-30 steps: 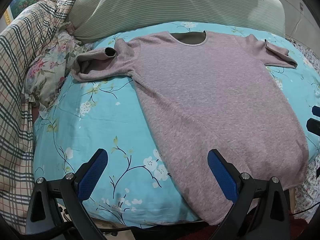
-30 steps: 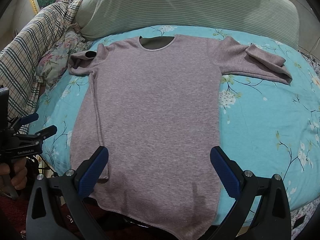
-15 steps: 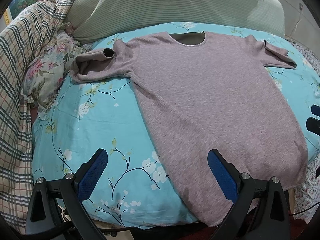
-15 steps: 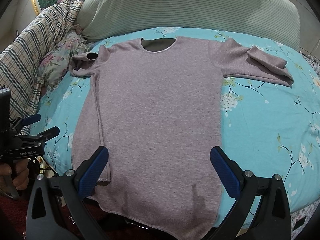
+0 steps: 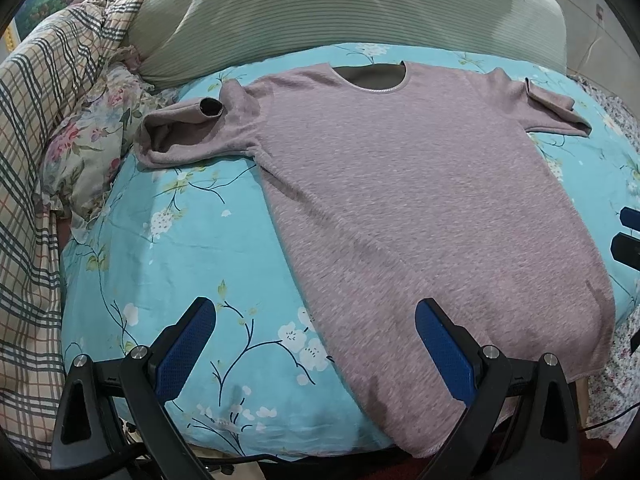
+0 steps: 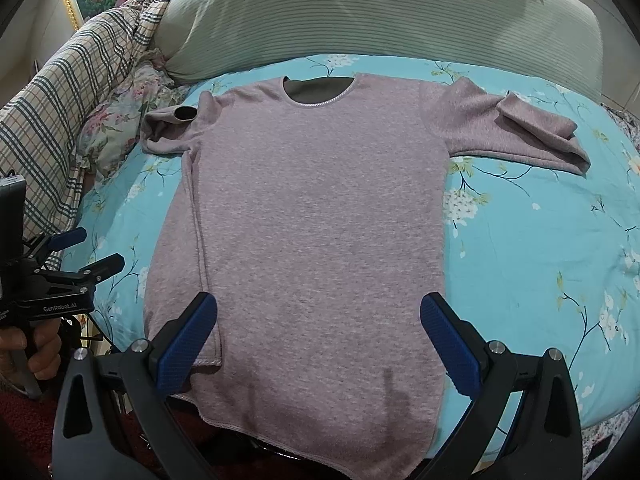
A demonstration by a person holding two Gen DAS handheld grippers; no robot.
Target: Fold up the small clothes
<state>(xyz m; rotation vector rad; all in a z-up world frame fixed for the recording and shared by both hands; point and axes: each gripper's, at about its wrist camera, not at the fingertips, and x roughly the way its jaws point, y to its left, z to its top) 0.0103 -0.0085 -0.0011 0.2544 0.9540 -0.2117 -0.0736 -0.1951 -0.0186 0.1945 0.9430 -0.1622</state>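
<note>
Home bedroom: bed (image 5: 208, 240), pillows (image 5: 320, 12).

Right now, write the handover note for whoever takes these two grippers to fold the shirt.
Left gripper: open, empty, at the near edge of the bed, over the blue floral sheet beside the shirt's side edge.
Right gripper: open, empty, above the shirt's lower part.
Mauve shirt: spread flat, neckline toward the striped bolster, hem hanging slightly off the near edge. Both sleeves lie out to the sides, their ends doubled back.
Done: shirt laid out.
Left: every fold; probably straighten or tuck the sleeves first.
</note>
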